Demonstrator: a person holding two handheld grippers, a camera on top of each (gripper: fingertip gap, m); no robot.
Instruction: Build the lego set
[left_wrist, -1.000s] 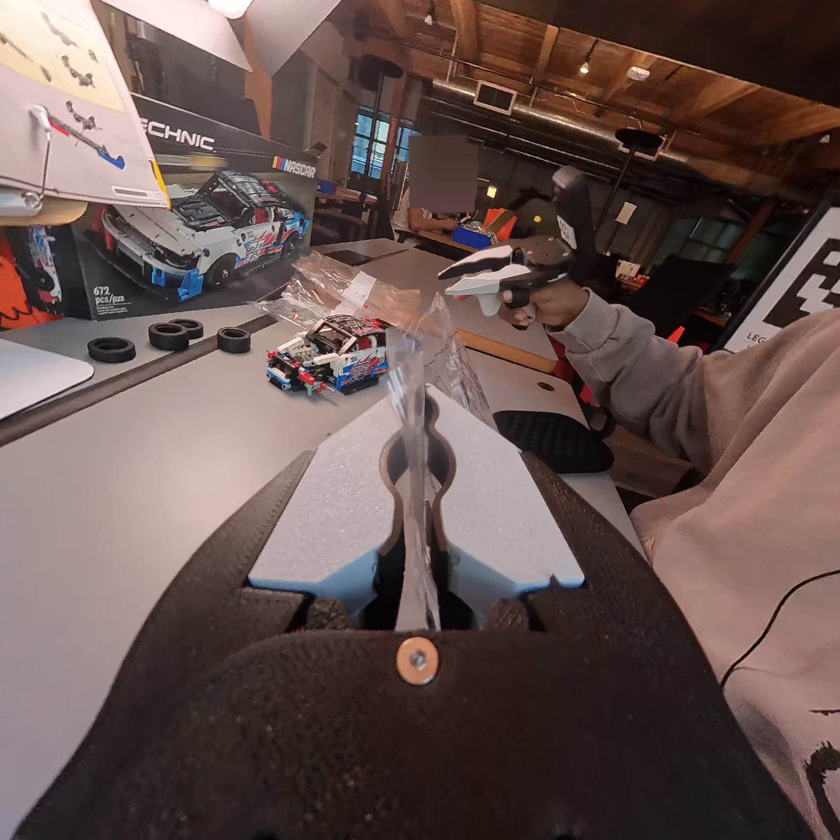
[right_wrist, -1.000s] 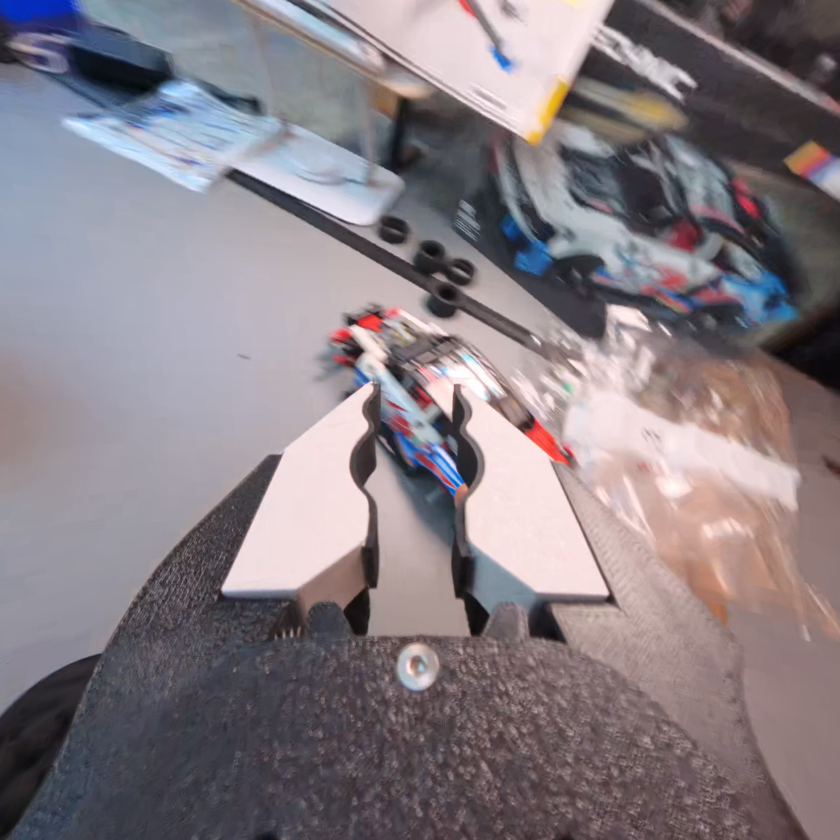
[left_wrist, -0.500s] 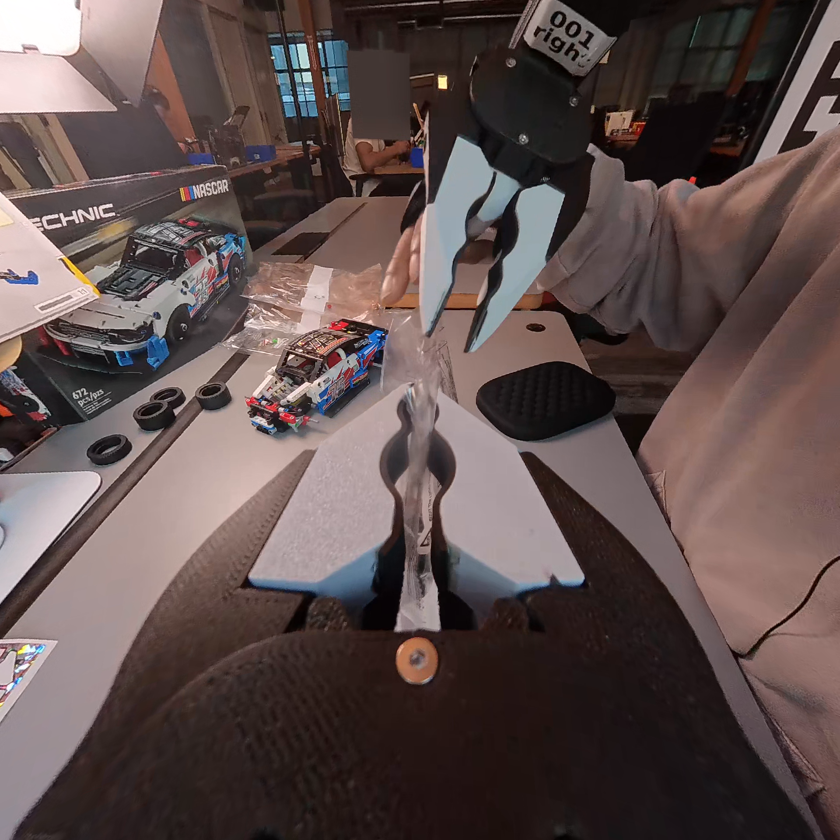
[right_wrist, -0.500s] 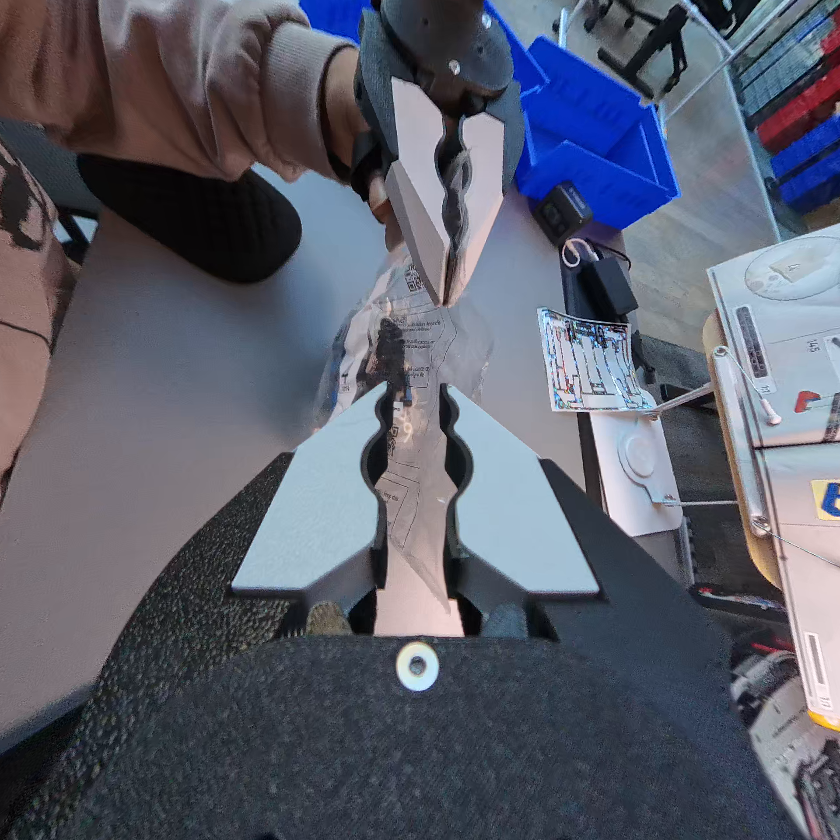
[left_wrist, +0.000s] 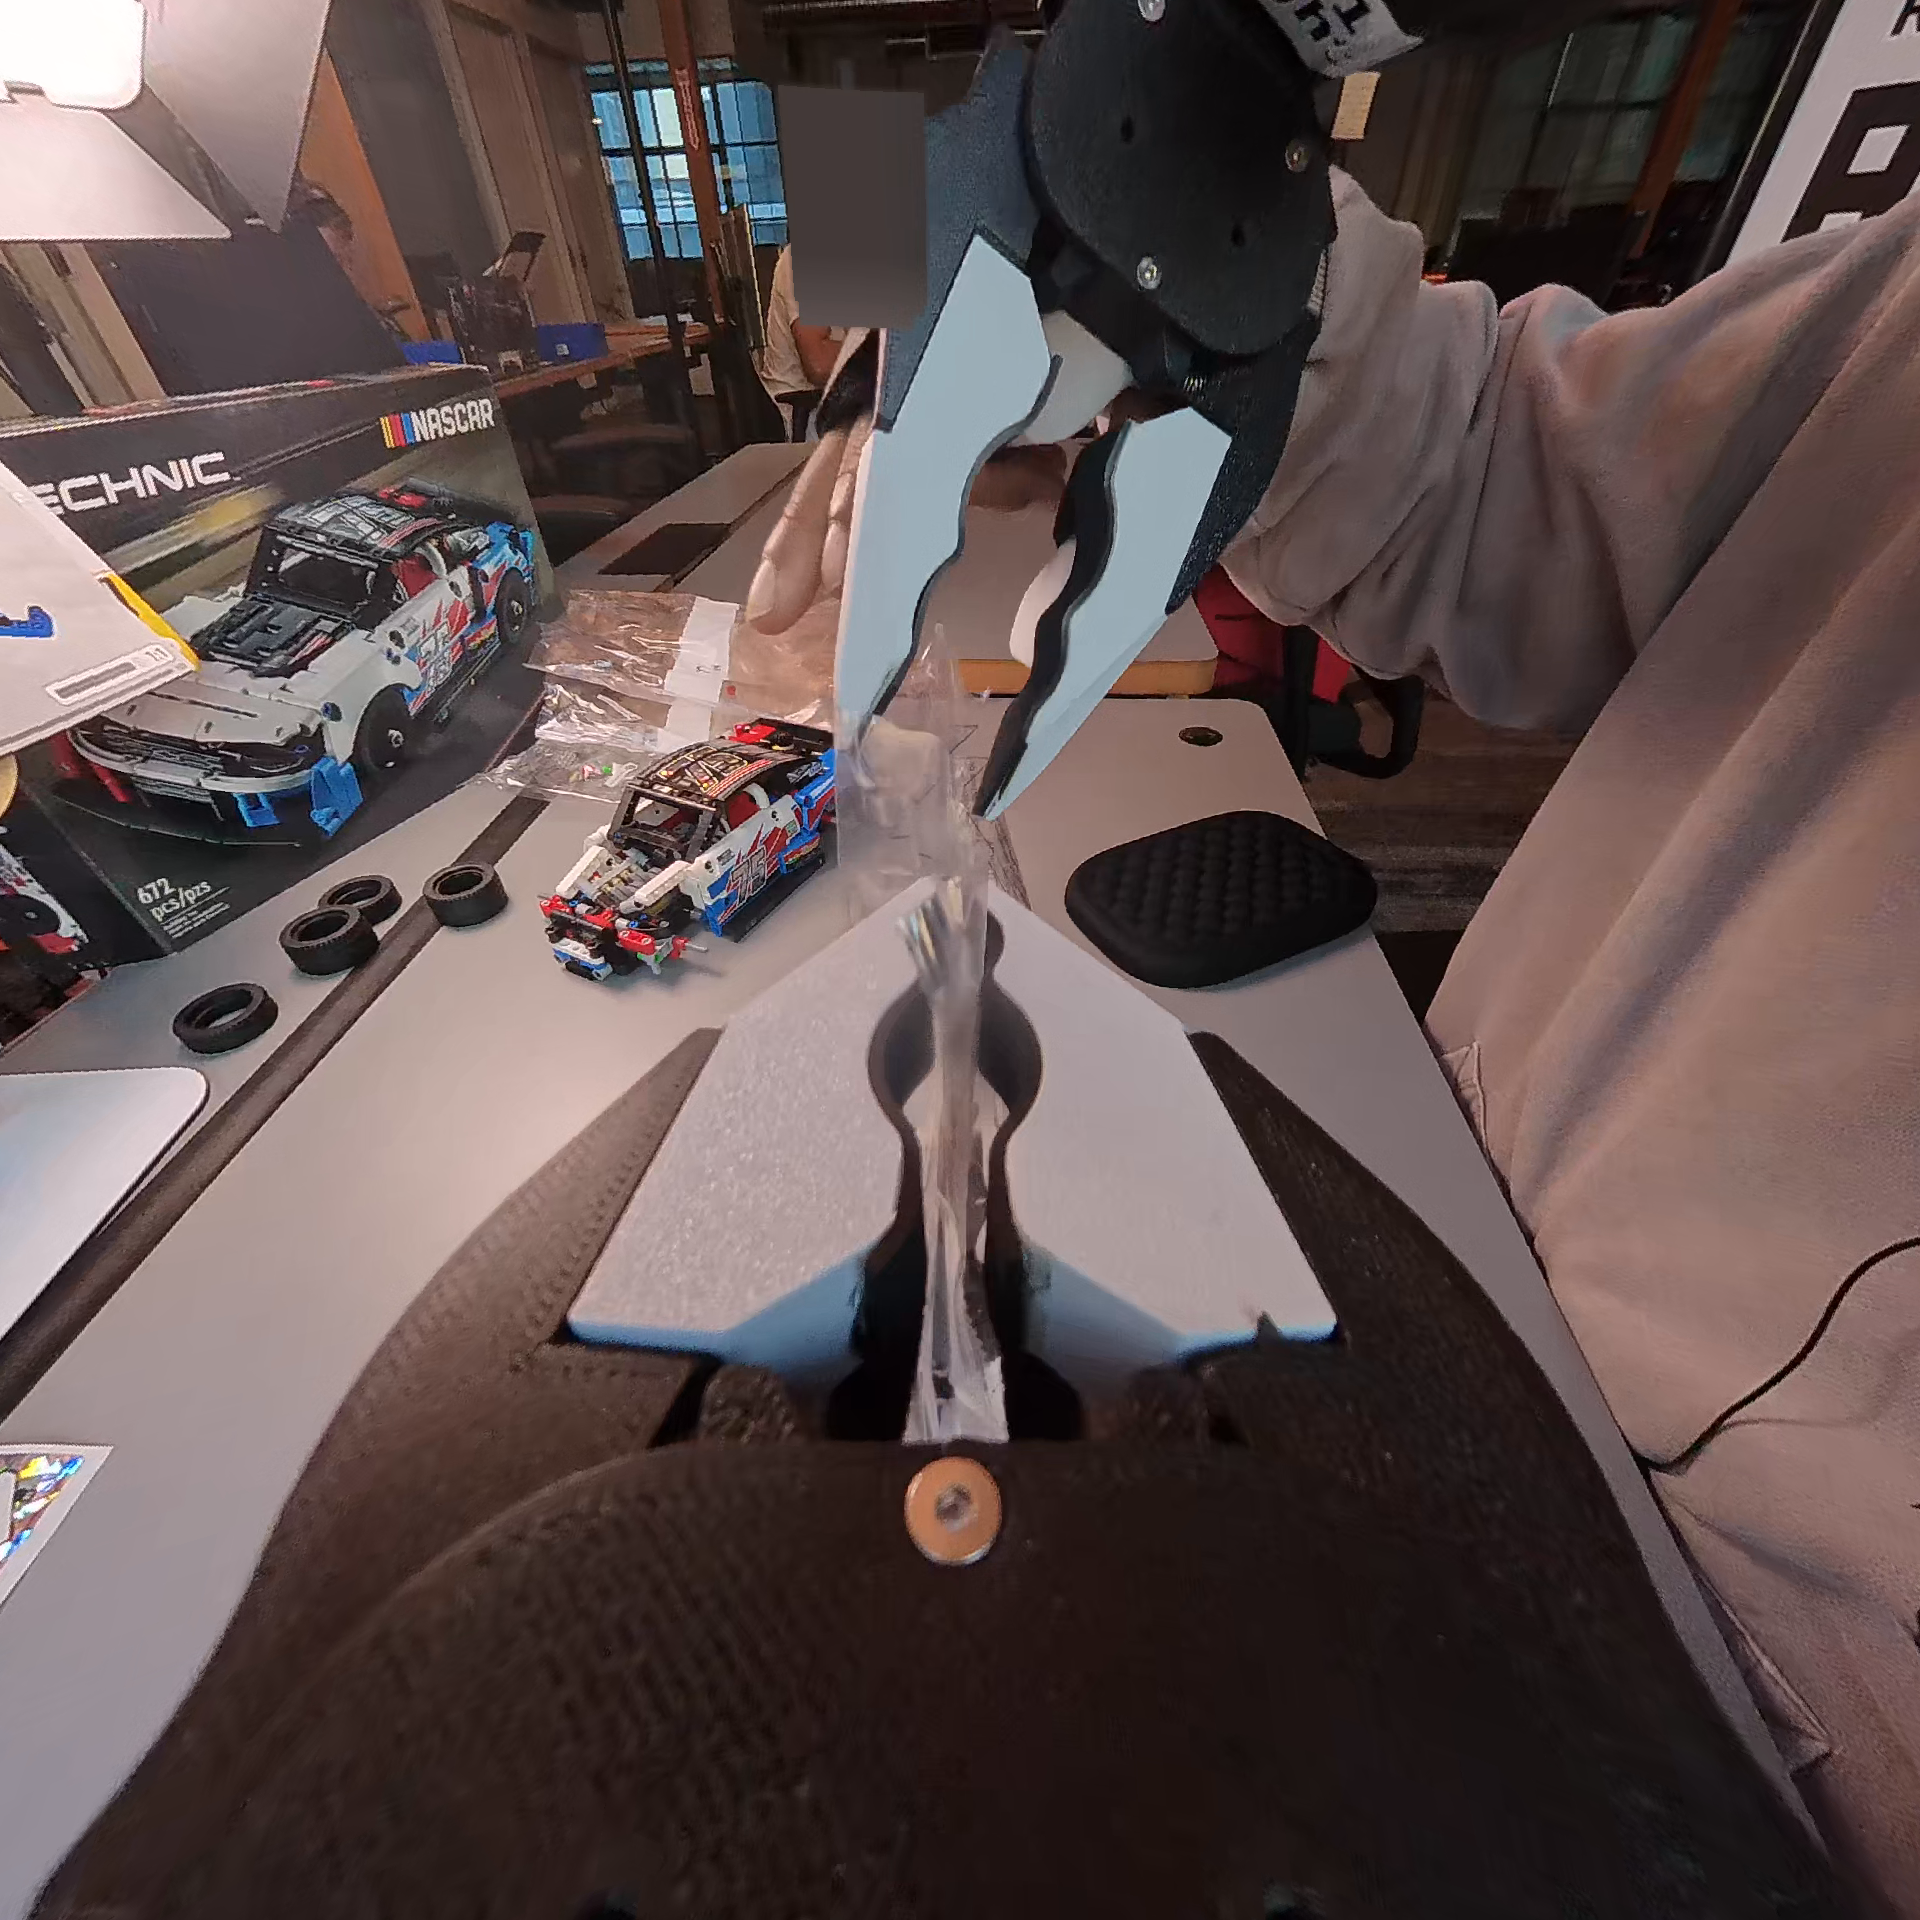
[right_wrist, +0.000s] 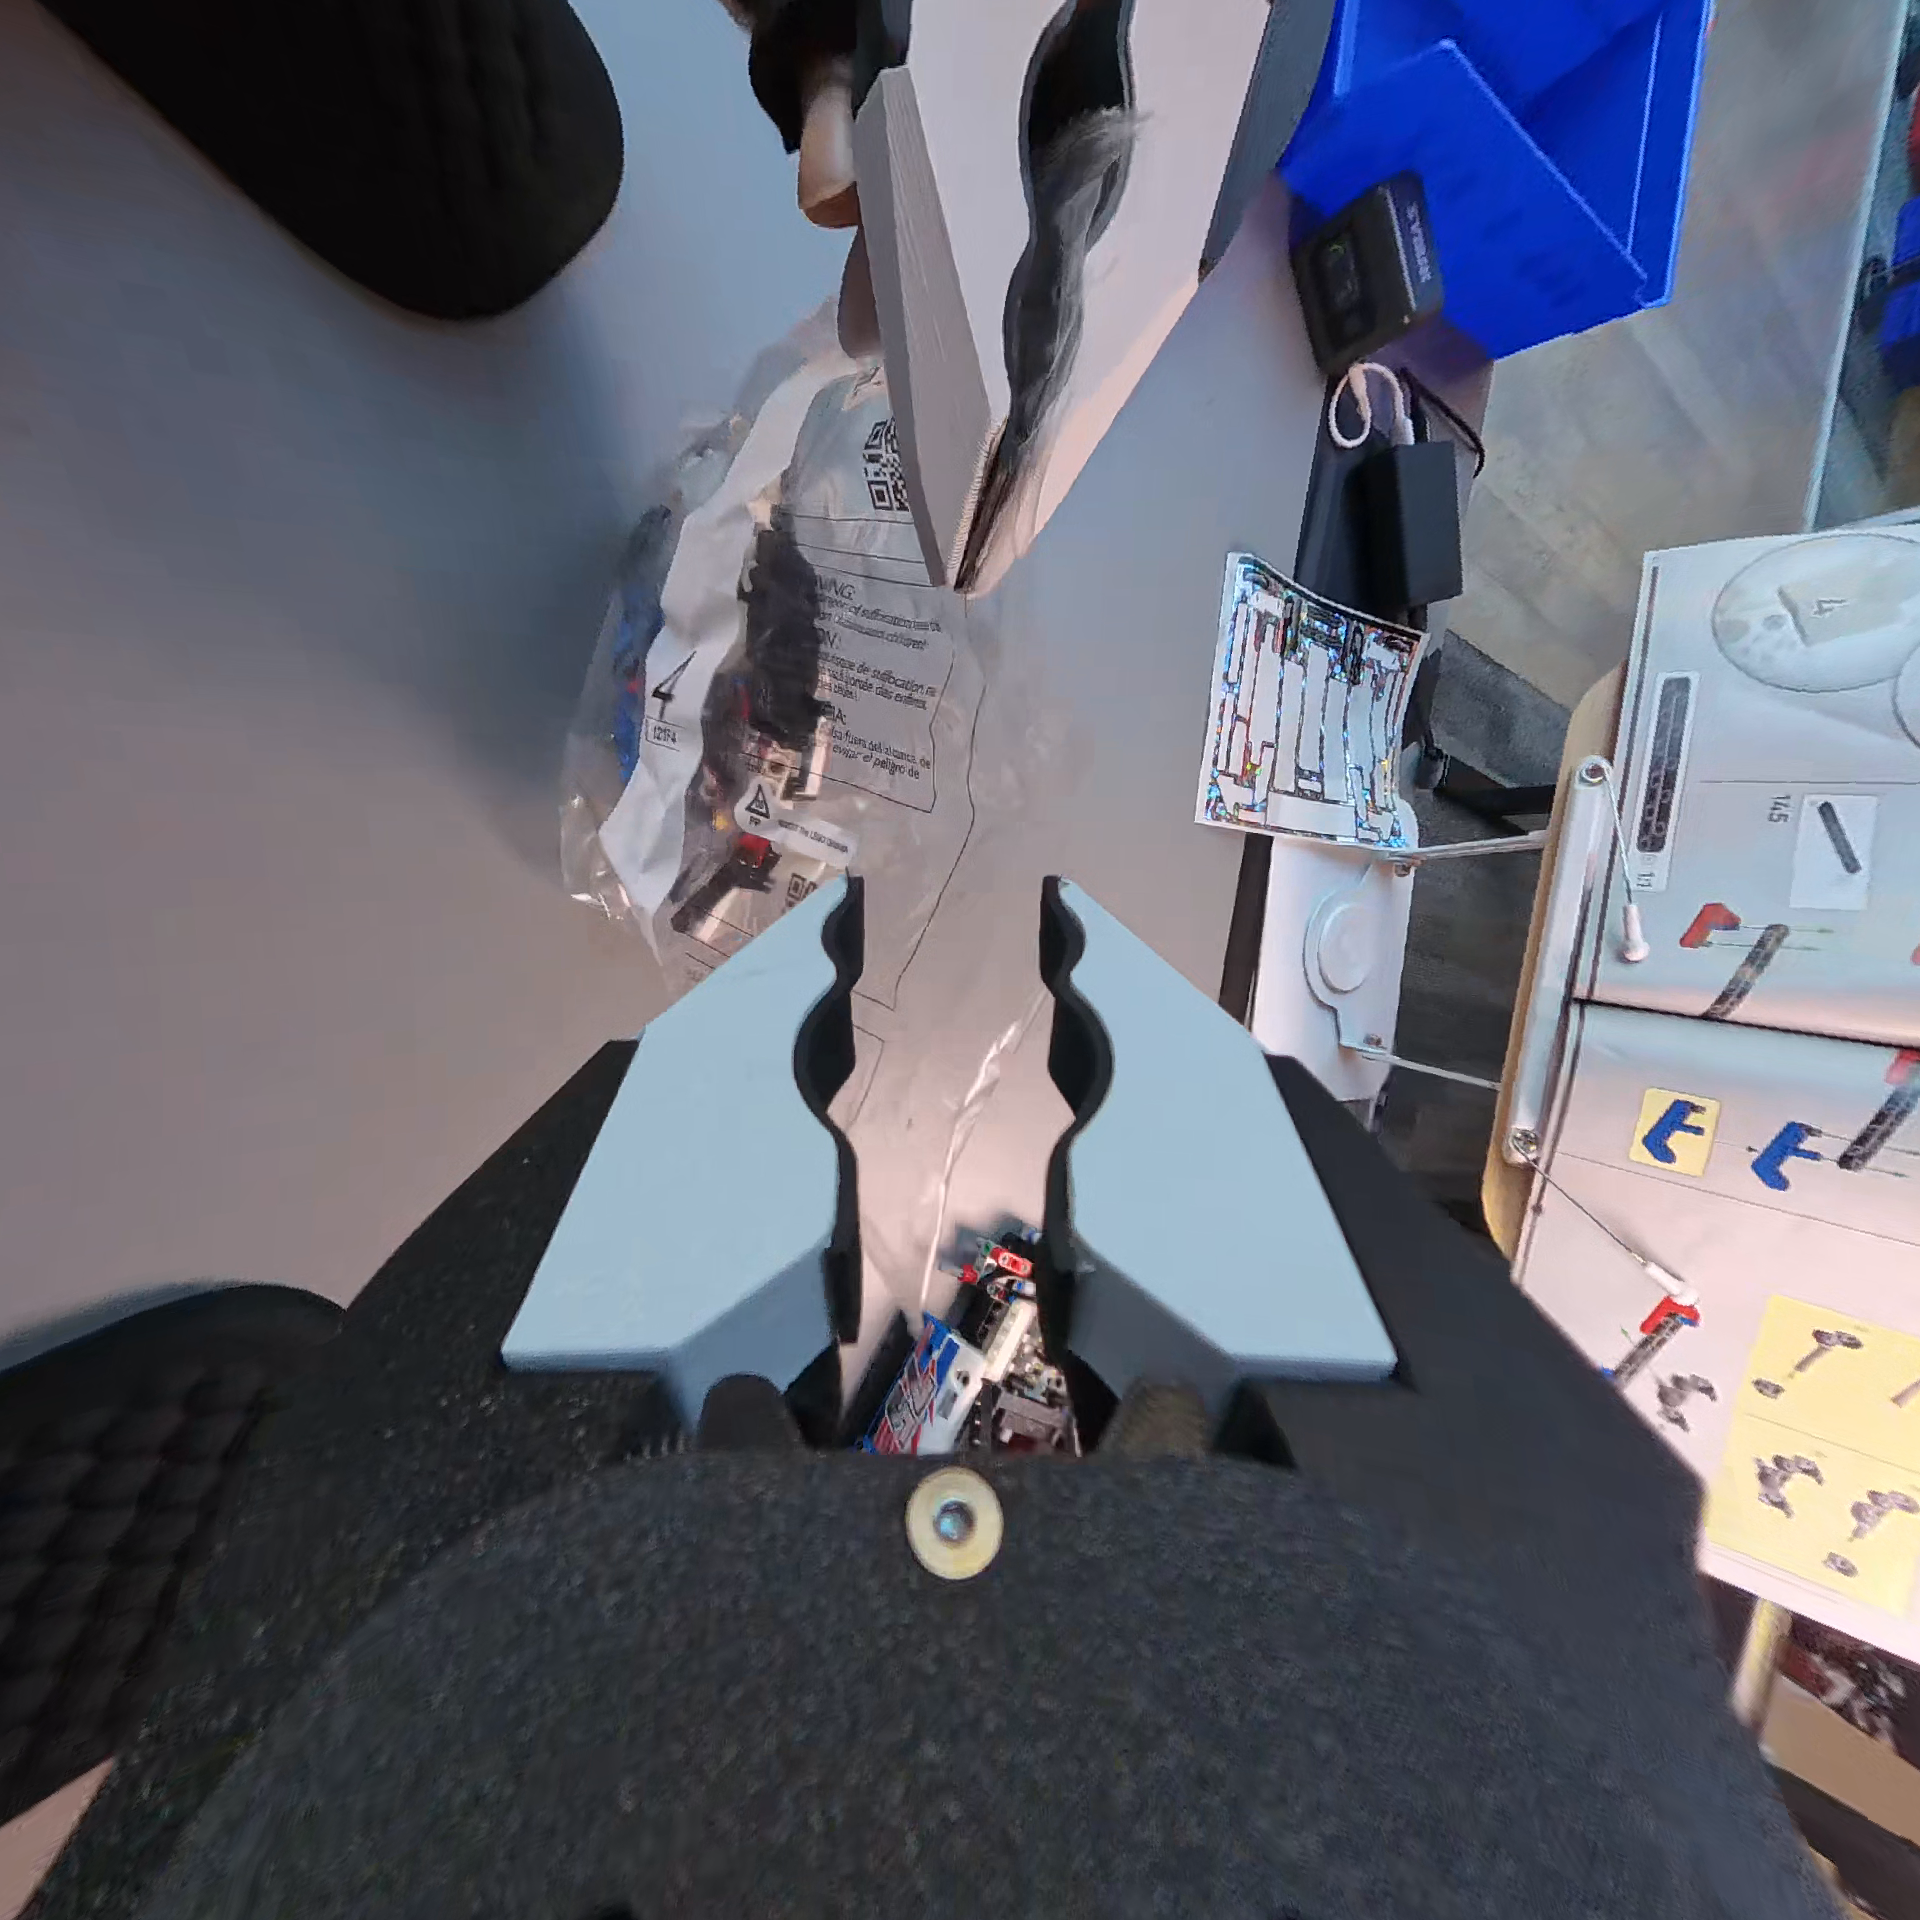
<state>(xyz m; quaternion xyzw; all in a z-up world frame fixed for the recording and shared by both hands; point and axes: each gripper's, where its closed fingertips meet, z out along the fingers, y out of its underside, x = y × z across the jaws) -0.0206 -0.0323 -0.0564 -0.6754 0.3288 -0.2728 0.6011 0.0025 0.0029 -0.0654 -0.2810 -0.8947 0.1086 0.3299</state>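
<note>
My left gripper (left_wrist: 951, 904) is shut on the edge of a clear plastic bag (left_wrist: 906, 821) and holds it above the grey table (left_wrist: 416, 1143). In the right wrist view the bag (right_wrist: 769, 707) hangs from the left gripper (right_wrist: 961, 582), with black, blue and red Lego parts inside. My right gripper (right_wrist: 951, 888) is open. In the left wrist view it (left_wrist: 925, 774) points down with its jaws on either side of the bag's upper edge. The part-built Lego car (left_wrist: 696, 842) stands on the table without wheels.
Several black tyres (left_wrist: 332, 935) lie by the Lego box (left_wrist: 270, 623), with empty bags (left_wrist: 644, 665) behind the car. A black pad (left_wrist: 1221, 894) lies at the right. A sticker sheet (right_wrist: 1309, 717), an instruction booklet on a stand (right_wrist: 1766, 1039) and a blue bin (right_wrist: 1507, 156) are at the table's side. About 5 cm separates my left fingertips from my right.
My right gripper swung from over the car to the bag and came down close, its jaws now either side of the bag's edge. My left gripper kept hold of the bag.
</note>
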